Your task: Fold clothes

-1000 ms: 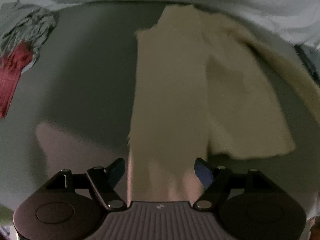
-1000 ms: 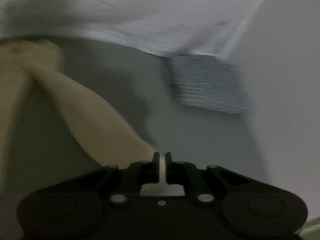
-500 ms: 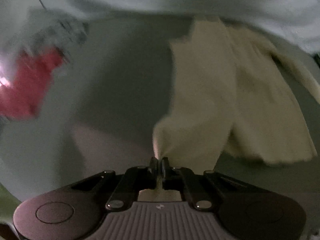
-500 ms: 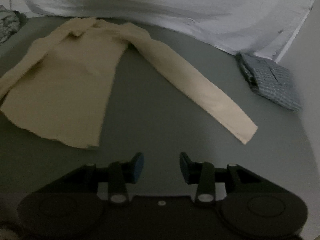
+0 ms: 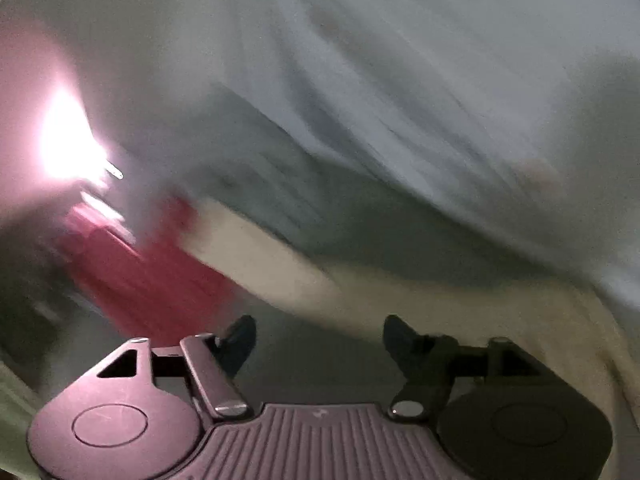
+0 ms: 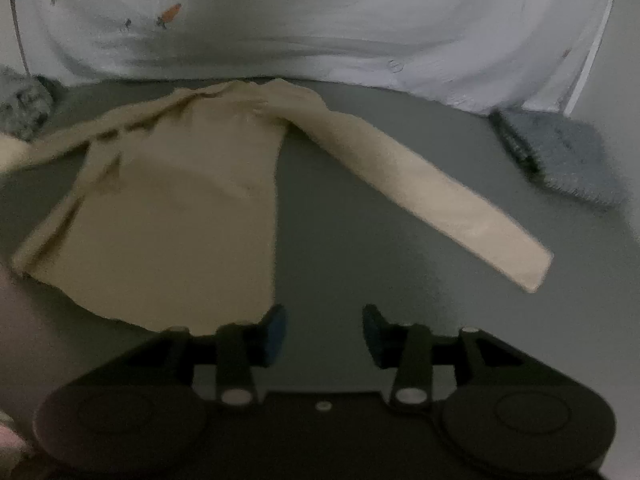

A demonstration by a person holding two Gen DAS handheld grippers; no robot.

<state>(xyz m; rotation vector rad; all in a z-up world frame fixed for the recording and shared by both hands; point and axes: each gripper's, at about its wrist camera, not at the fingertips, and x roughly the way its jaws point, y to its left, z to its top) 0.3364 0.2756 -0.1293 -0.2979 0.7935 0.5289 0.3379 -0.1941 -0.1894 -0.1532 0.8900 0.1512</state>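
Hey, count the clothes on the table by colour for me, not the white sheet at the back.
Beige long-sleeved top: 1
Red garment: 1
Grey folded garment: 1
Mottled grey-green garment: 1
Total: 4

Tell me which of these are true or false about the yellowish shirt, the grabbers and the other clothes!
1. The right gripper is squeezing the cream shirt. False: it is open and holds nothing.
2. The shirt's long sleeve lies stretched out on the grey table. True.
3. The left gripper is open. True.
4. A folded grey garment lies on top of the shirt. False: it lies apart, beyond the sleeve.
5. Something red shows in the left wrist view. True, though blurred.
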